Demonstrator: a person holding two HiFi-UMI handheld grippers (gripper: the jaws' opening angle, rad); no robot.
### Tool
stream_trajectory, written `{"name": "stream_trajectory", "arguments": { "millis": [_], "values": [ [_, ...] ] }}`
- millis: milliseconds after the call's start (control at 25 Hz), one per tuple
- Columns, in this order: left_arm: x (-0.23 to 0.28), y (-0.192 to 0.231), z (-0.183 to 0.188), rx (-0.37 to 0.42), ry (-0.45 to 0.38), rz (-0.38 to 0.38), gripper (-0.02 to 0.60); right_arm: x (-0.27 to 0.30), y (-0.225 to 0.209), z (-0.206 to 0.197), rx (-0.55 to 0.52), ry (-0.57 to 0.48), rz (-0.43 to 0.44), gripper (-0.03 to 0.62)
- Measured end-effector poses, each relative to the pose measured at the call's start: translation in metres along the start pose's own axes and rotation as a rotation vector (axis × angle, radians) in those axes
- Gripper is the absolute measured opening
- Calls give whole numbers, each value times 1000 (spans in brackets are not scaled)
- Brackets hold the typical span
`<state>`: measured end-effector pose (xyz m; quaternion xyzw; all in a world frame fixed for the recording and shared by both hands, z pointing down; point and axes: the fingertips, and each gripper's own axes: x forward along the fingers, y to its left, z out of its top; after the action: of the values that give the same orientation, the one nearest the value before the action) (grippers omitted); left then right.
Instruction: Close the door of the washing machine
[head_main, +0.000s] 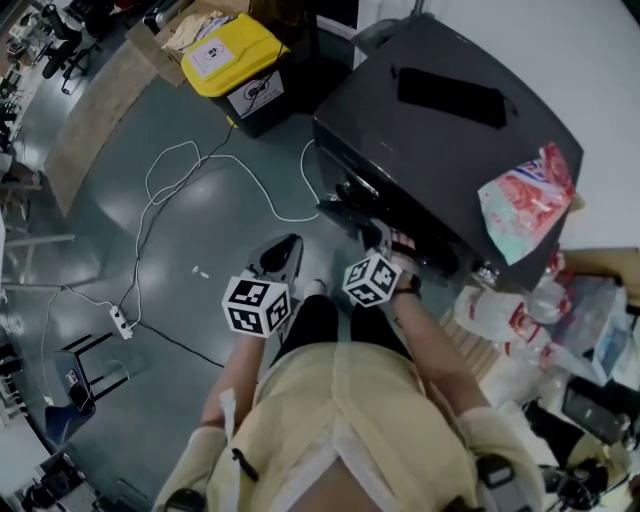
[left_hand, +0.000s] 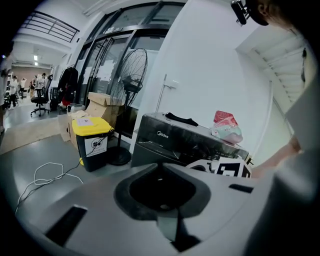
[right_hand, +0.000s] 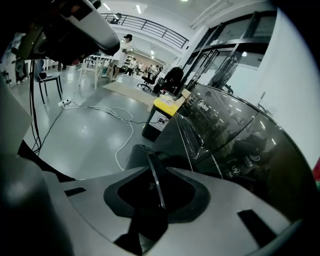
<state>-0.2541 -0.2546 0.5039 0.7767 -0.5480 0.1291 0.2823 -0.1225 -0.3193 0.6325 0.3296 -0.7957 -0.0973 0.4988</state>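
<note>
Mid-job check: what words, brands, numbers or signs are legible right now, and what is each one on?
"Midea": front of the washing machine.
"UV": its dark front panel; smaller print nearby blurred.
Yellow bin: crossed-out pictogram sticker, no legible words; lid paper too small.
Bag on top: print unreadable.

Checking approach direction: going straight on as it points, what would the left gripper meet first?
Most likely the washing machine's dark front panel; nothing shows in between, though depth is unclear and the floor at its foot could come first.
</note>
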Motion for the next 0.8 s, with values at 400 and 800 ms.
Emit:
{"name": "stream_trajectory", "arguments": {
  "millis": [400, 800],
  "values": [
    [5, 0, -7, 12, 28, -28, 11, 7, -12, -4, 5, 29, -55, 86],
    [8, -3, -10, 8, 30, -38, 11, 13, -22, -3, 56, 52, -43, 86]
  ]
}}
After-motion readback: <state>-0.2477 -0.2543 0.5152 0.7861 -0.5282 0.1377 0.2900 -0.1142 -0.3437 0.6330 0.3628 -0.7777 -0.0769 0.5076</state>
